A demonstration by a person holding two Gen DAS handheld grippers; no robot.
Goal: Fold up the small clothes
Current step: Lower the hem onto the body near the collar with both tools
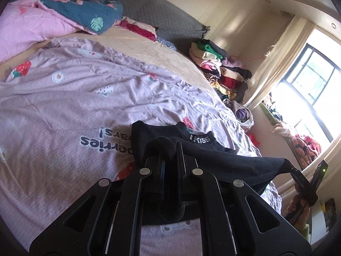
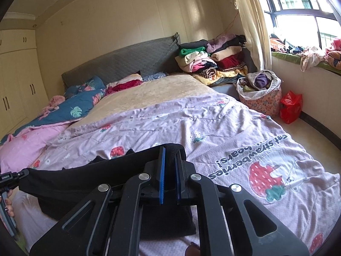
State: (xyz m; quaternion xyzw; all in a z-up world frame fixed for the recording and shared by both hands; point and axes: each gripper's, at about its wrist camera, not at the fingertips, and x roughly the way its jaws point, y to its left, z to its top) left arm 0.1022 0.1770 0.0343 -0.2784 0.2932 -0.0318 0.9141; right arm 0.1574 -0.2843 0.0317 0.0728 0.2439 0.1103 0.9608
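Together, both claws pinch one black garment stretched above the bed.

Leftmost, a pink quilt (image 2: 25, 147) and a teal leaf-print blanket (image 2: 78, 104) are bunched against the grey quilted headboard (image 2: 119, 64). Next, the left claw (image 1: 170, 149) is pressed together on a fold of the soft, matte black garment (image 1: 213, 157), whose waistband shows white lettering. From there the cloth runs taut across to the right claw (image 2: 169, 160), its blue pads (image 2: 162, 170) clamped on another edge. Beneath lies a lilac strawberry-print duvet (image 2: 213, 128), crinkled but broad and bare around the garment. Farther right, a stack of folded clothes (image 2: 213, 64) crowds the bed's far corner, then a floral laundry basket (image 2: 260, 100) and a red bag (image 2: 291, 106) stand on the floor below the window (image 2: 298, 10).
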